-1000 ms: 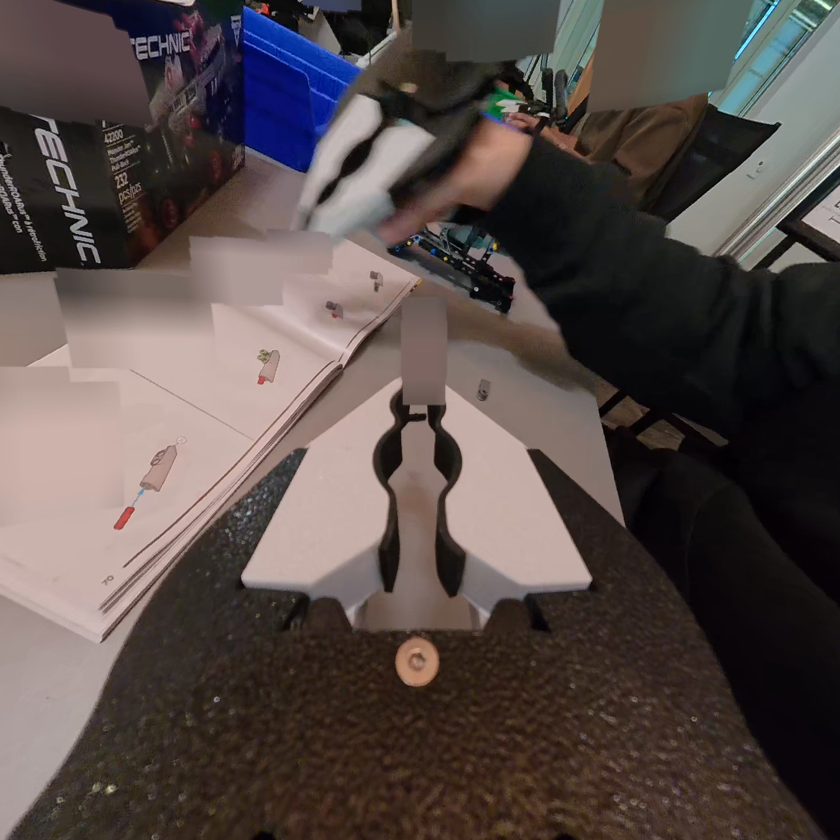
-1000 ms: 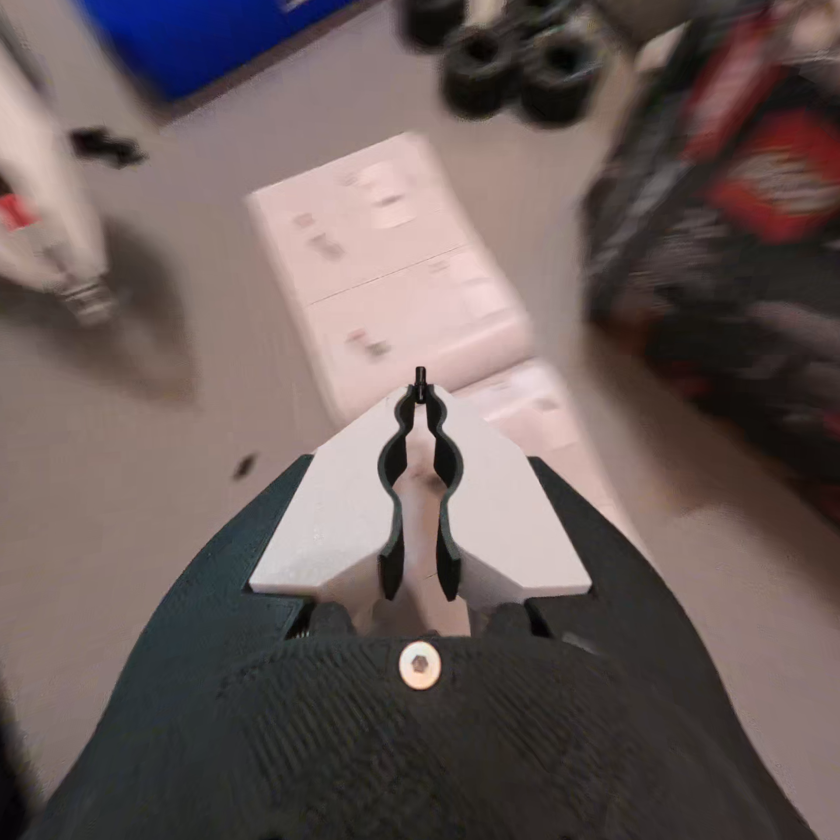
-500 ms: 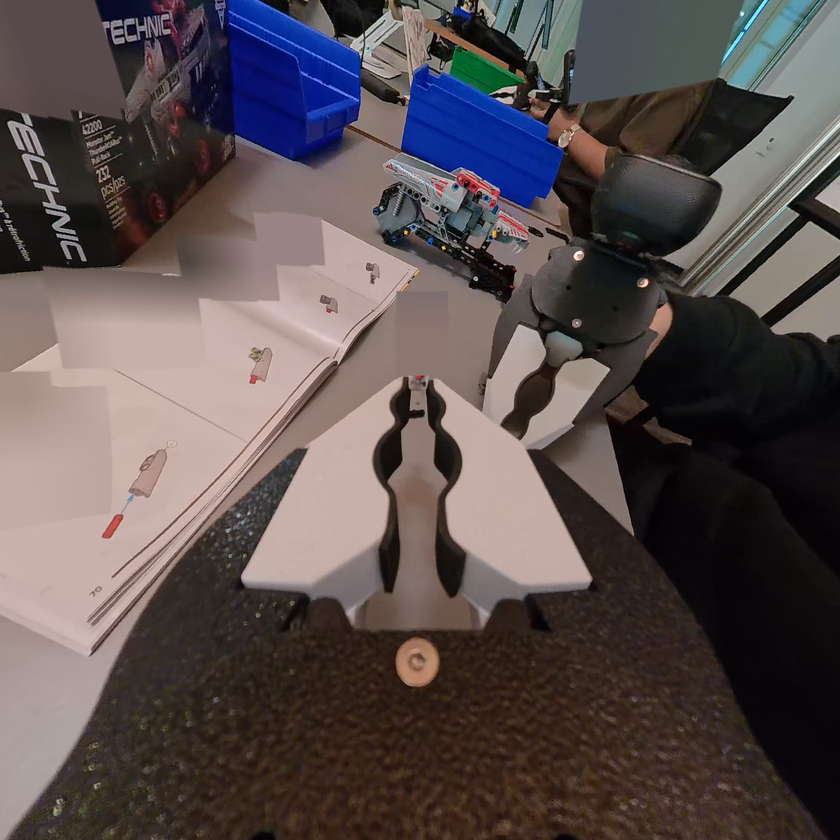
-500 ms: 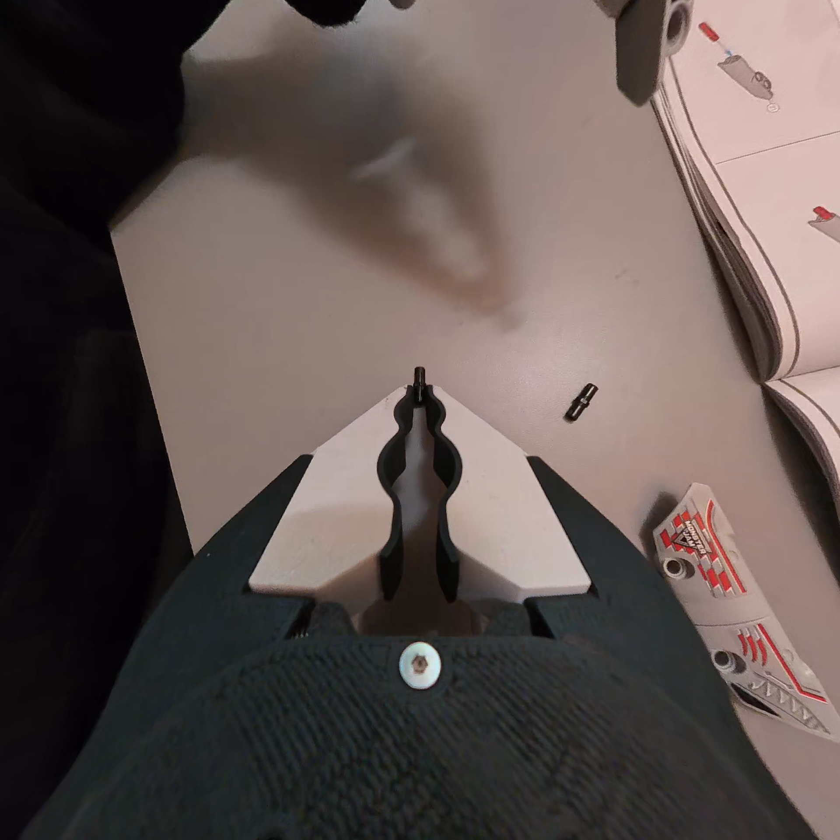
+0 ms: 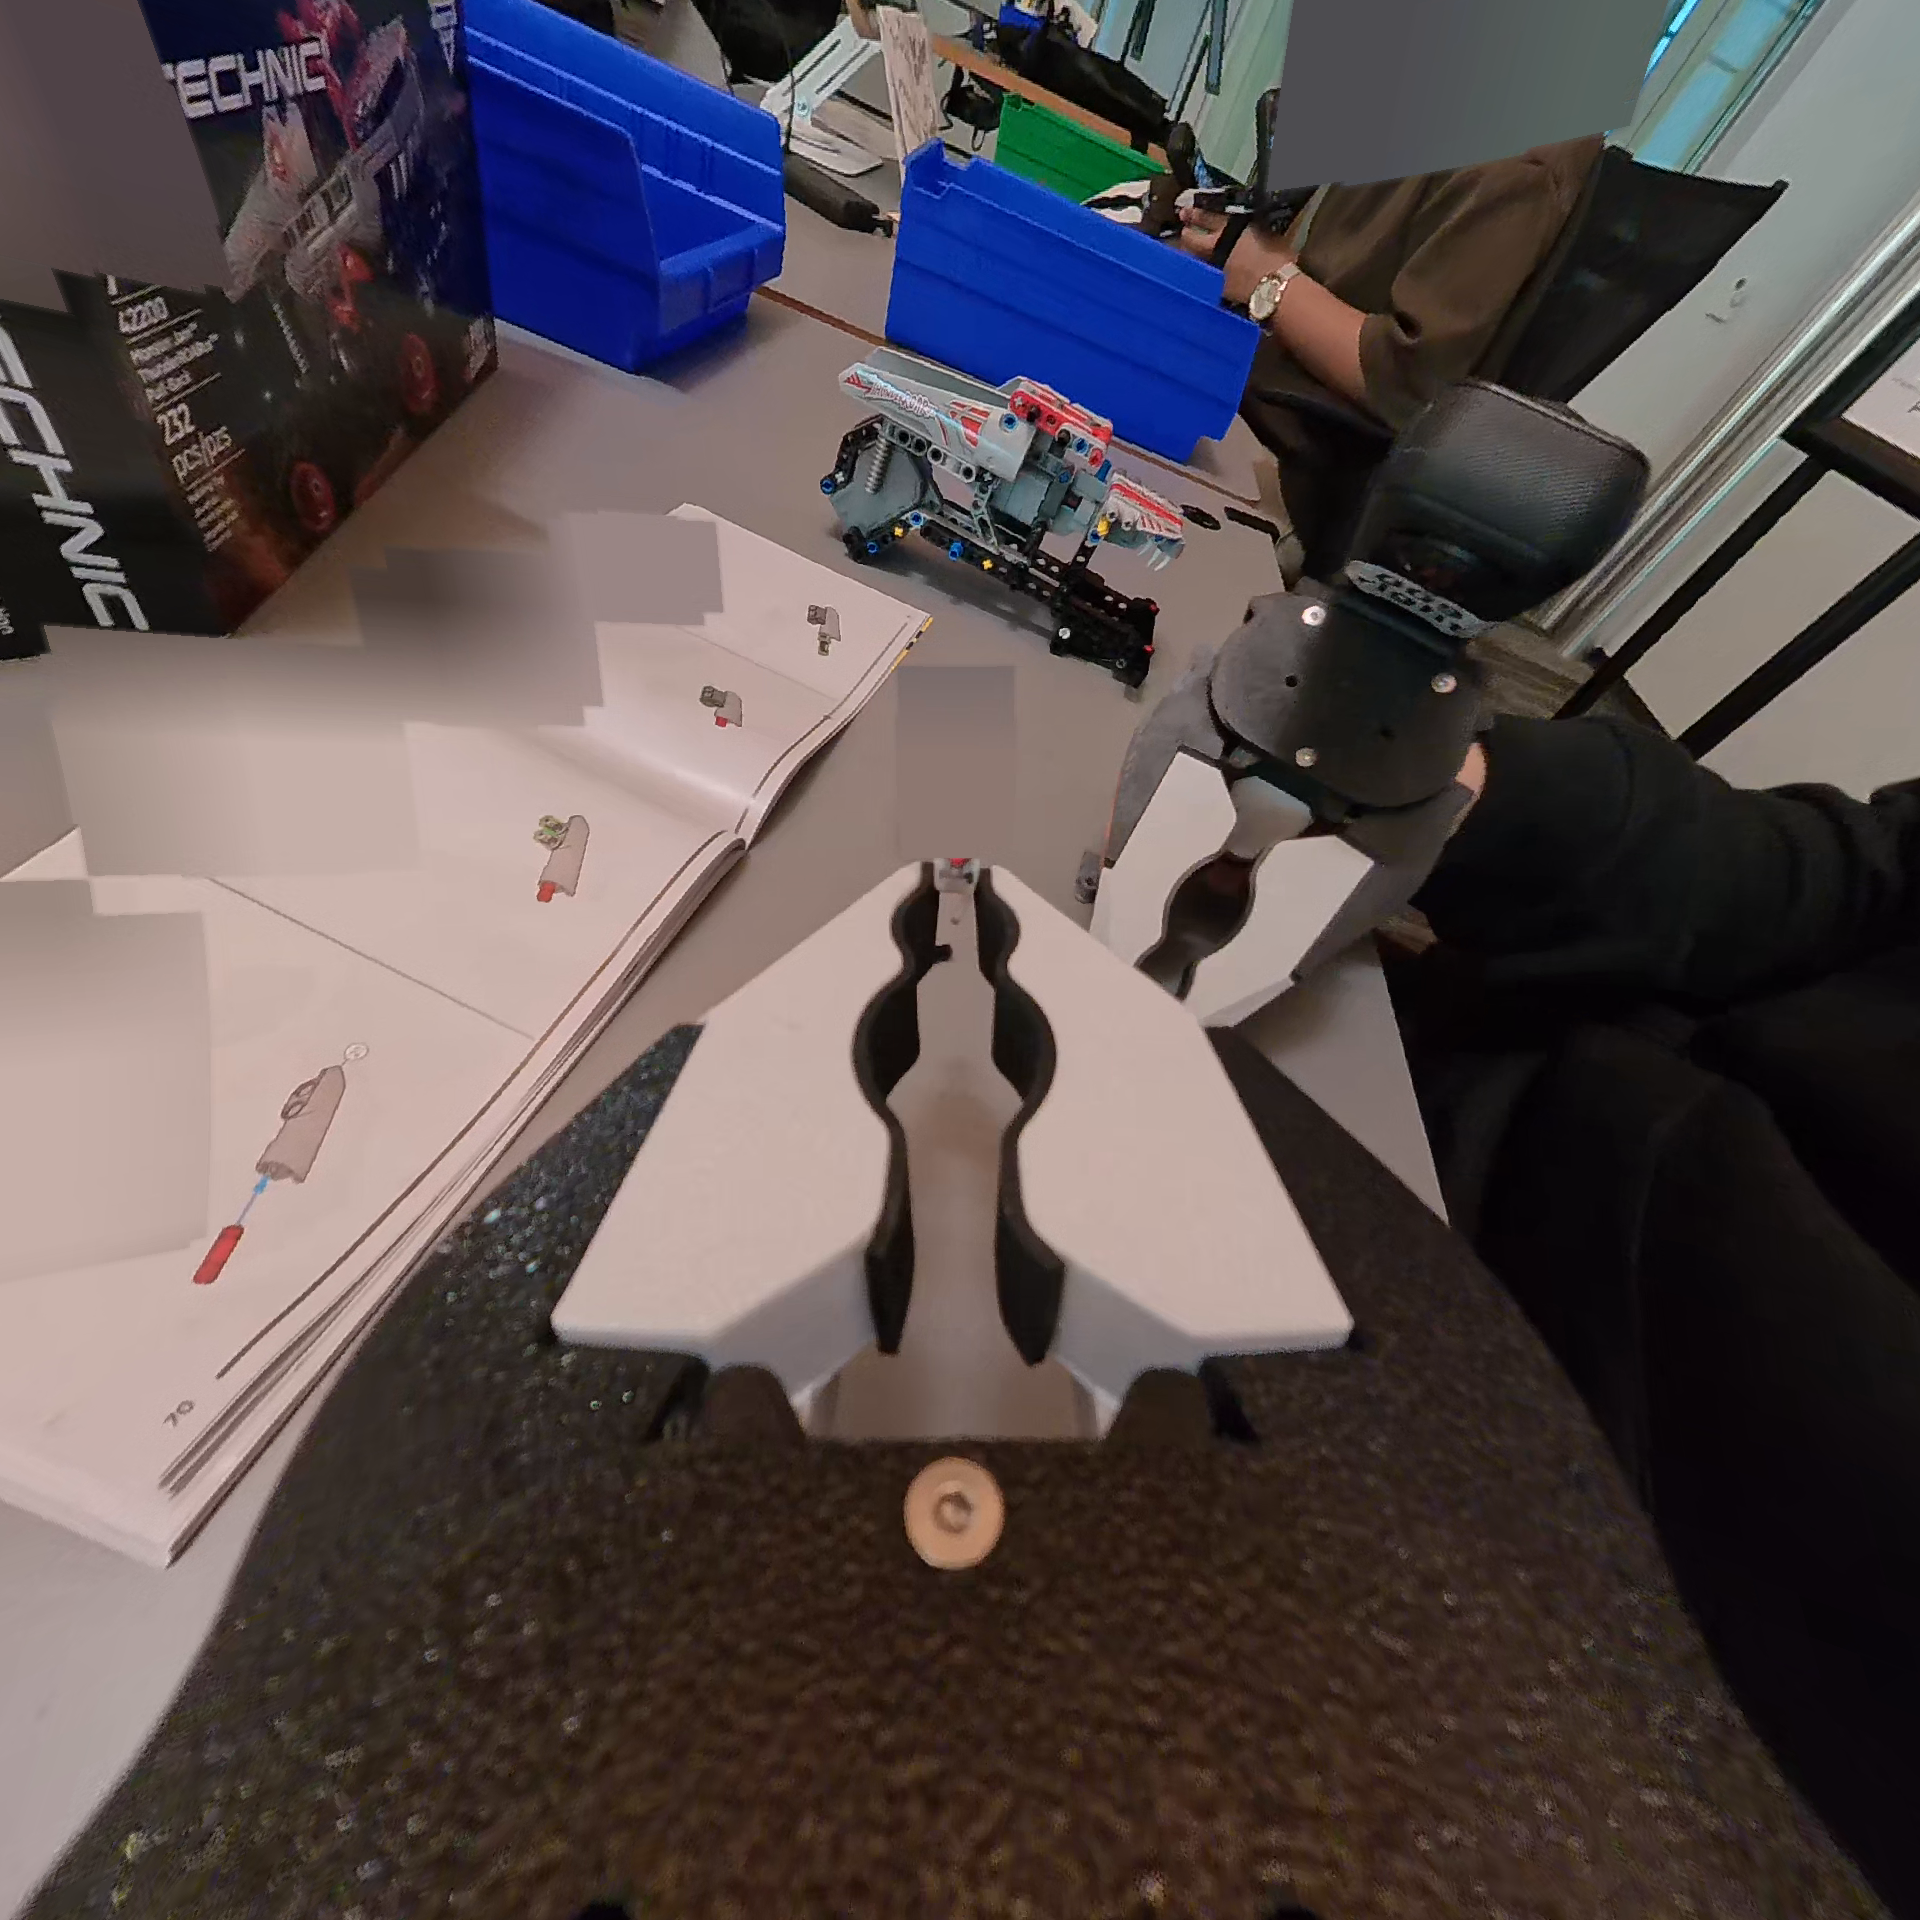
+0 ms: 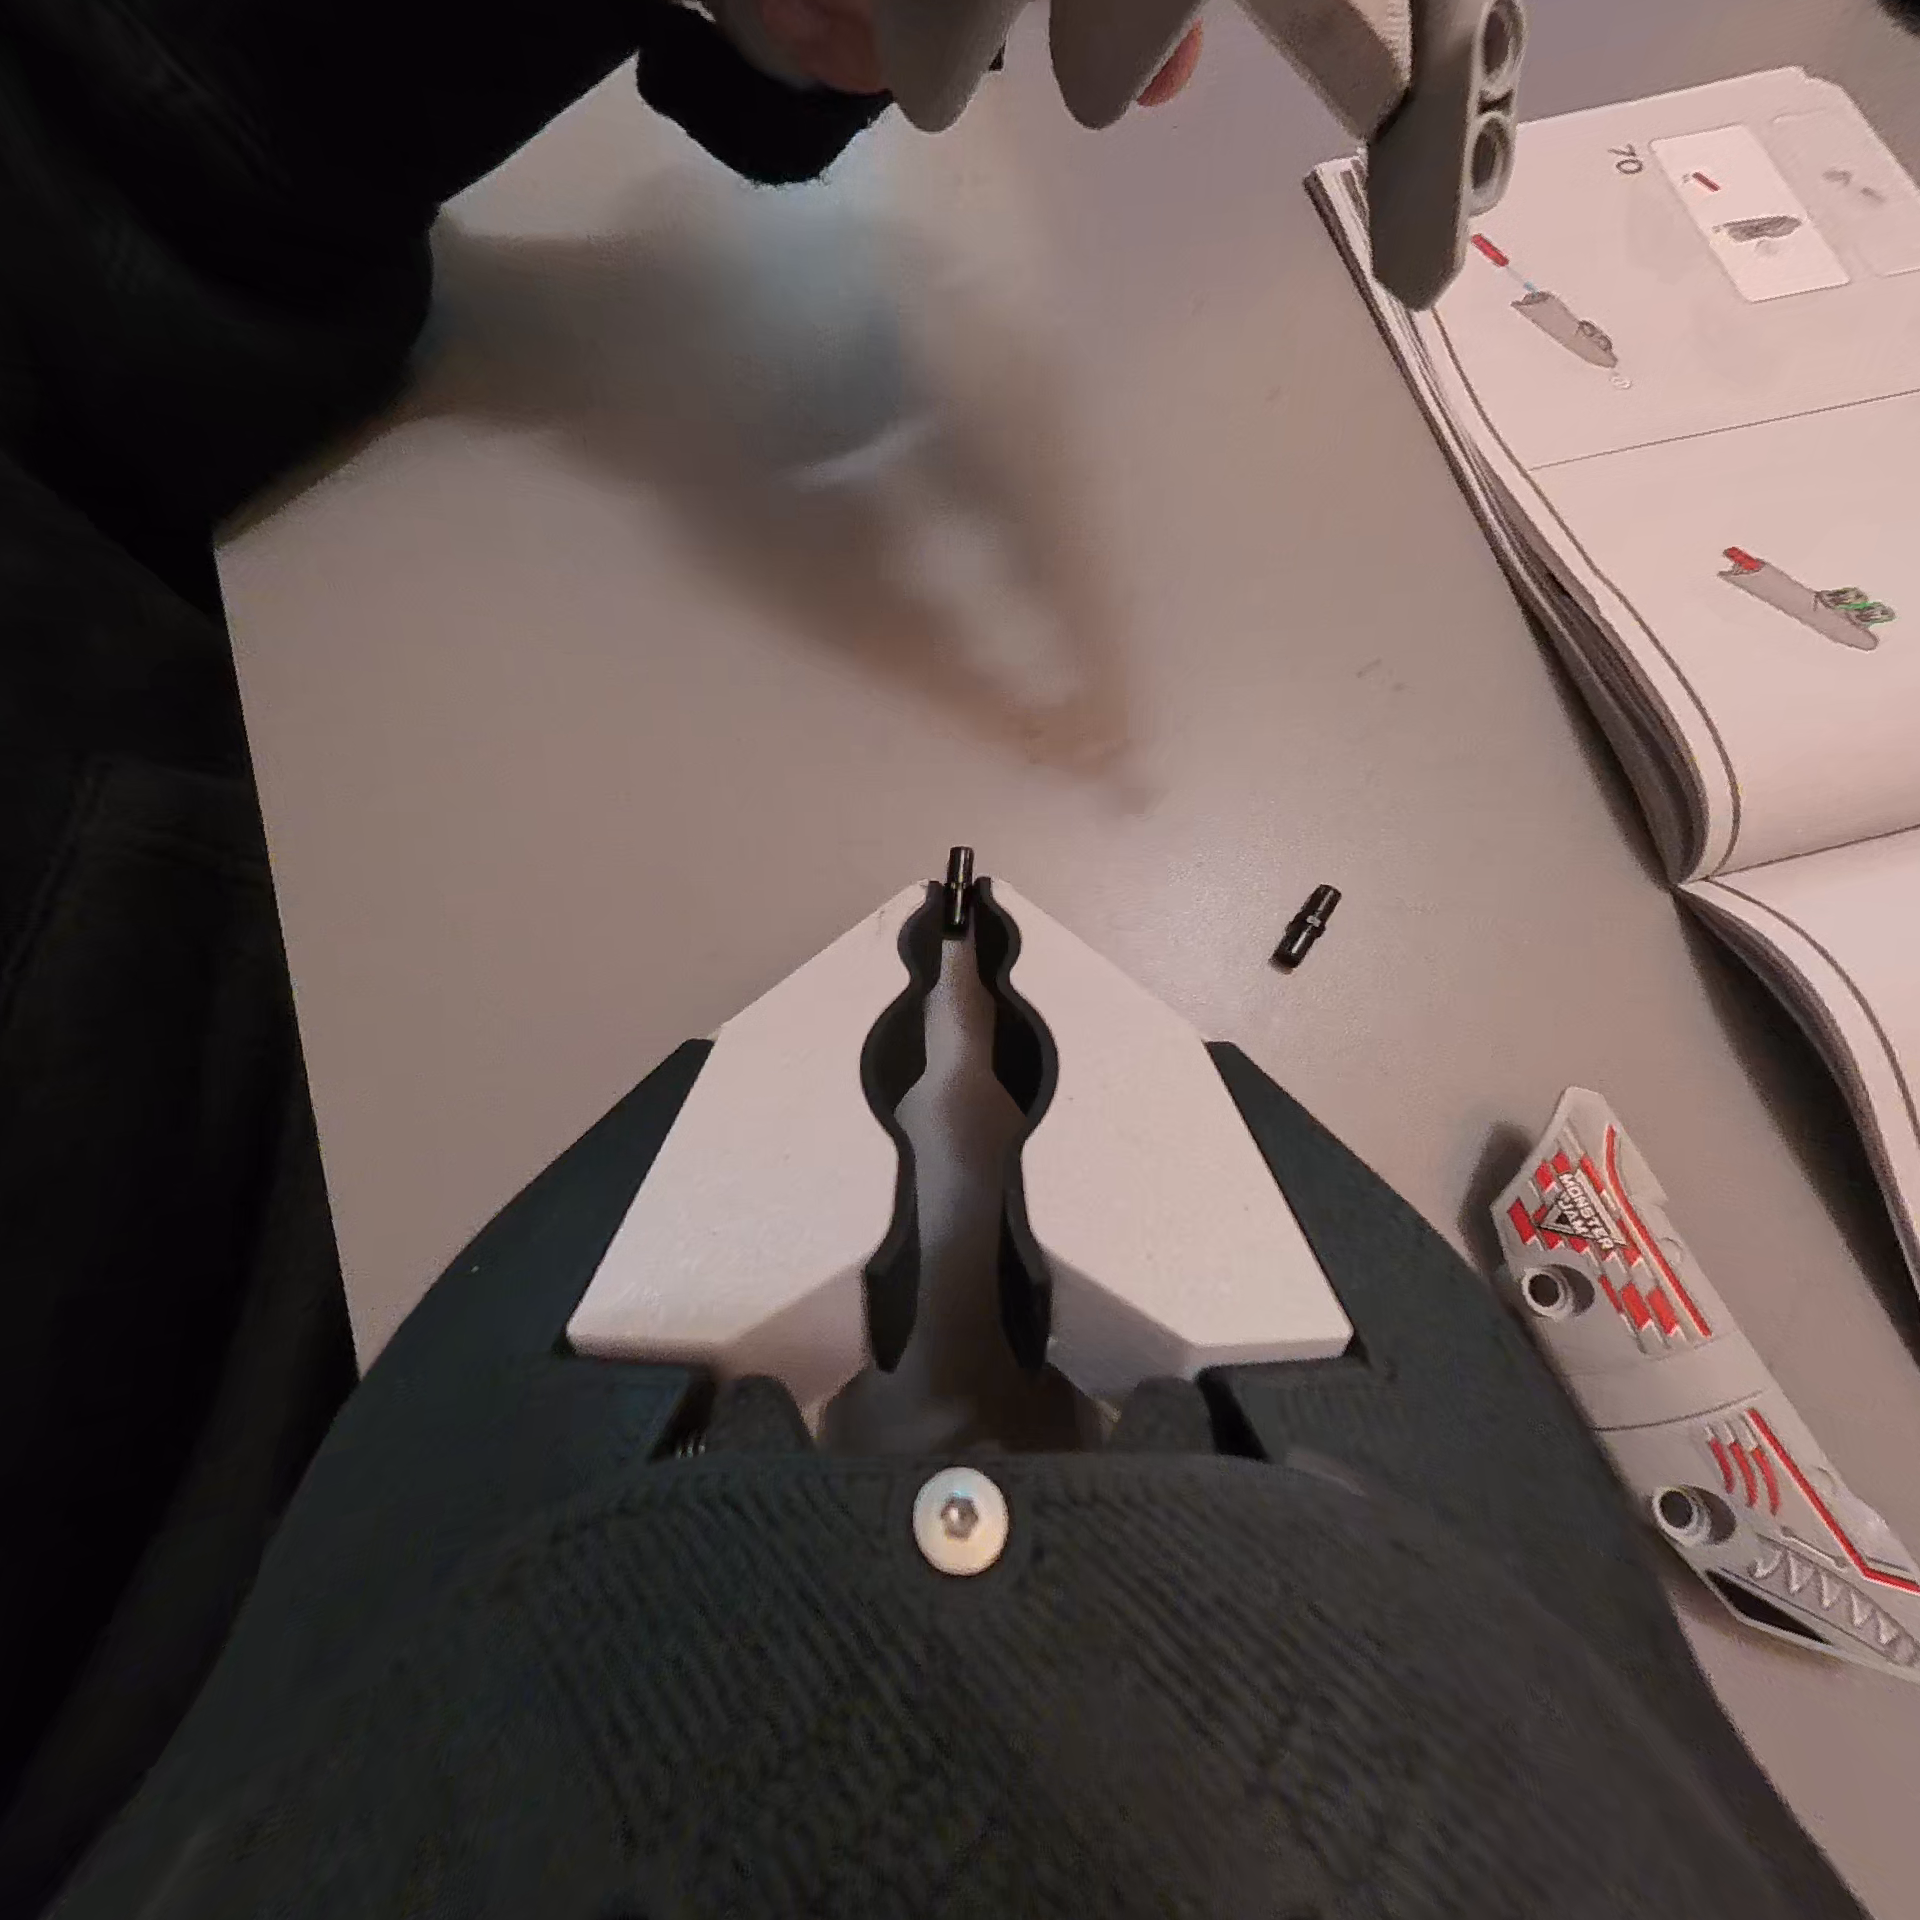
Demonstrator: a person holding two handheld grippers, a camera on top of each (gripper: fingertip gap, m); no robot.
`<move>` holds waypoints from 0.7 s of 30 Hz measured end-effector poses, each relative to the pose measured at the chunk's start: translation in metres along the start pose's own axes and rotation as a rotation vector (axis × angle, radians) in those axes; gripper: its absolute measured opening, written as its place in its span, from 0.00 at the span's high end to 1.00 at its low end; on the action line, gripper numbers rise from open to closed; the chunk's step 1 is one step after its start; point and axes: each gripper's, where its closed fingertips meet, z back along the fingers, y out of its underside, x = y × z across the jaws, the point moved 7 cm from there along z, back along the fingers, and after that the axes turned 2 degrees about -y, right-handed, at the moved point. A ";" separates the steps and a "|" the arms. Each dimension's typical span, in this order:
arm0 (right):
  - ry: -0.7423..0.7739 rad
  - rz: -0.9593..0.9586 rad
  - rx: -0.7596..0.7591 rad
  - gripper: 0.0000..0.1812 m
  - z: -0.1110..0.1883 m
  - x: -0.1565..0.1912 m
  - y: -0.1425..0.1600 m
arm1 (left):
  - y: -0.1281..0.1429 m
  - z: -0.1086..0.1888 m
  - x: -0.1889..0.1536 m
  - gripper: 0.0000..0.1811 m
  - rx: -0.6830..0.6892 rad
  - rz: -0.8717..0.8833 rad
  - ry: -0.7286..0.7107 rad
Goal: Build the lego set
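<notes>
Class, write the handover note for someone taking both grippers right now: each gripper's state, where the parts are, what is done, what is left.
Right gripper: shut on a small black pin, held above the bare table.
Left gripper: shut on a grey lego piece, which the right wrist view shows held up near the open instruction booklet.
On the table: a second black pin; a grey panel with red stripes near the booklet; the partly built truck farther back.
Done: chassis assembled, both parts picked up.
Left: probably push the pin into the grey piece, then follow the booklet.
</notes>
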 end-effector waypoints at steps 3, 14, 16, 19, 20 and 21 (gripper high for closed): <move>0.009 0.022 0.002 0.98 0.000 0.001 0.000 | -0.002 -0.001 -0.005 0.98 -0.011 -0.025 0.029; 0.239 0.271 -0.102 0.98 0.088 0.001 -0.060 | -0.013 -0.006 -0.034 0.98 -0.089 -0.137 0.220; 0.264 0.369 -0.009 0.98 0.097 0.005 -0.070 | -0.012 -0.010 -0.039 0.98 -0.069 -0.209 0.205; 0.290 0.479 0.092 0.98 0.097 0.008 -0.079 | -0.012 -0.017 -0.047 0.98 -0.058 -0.275 0.191; 0.286 0.500 0.121 0.98 0.096 0.009 -0.080 | -0.013 -0.019 -0.048 0.98 -0.059 -0.284 0.188; 0.282 0.520 0.150 0.98 0.094 0.009 -0.080 | -0.013 -0.021 -0.049 0.98 -0.058 -0.288 0.183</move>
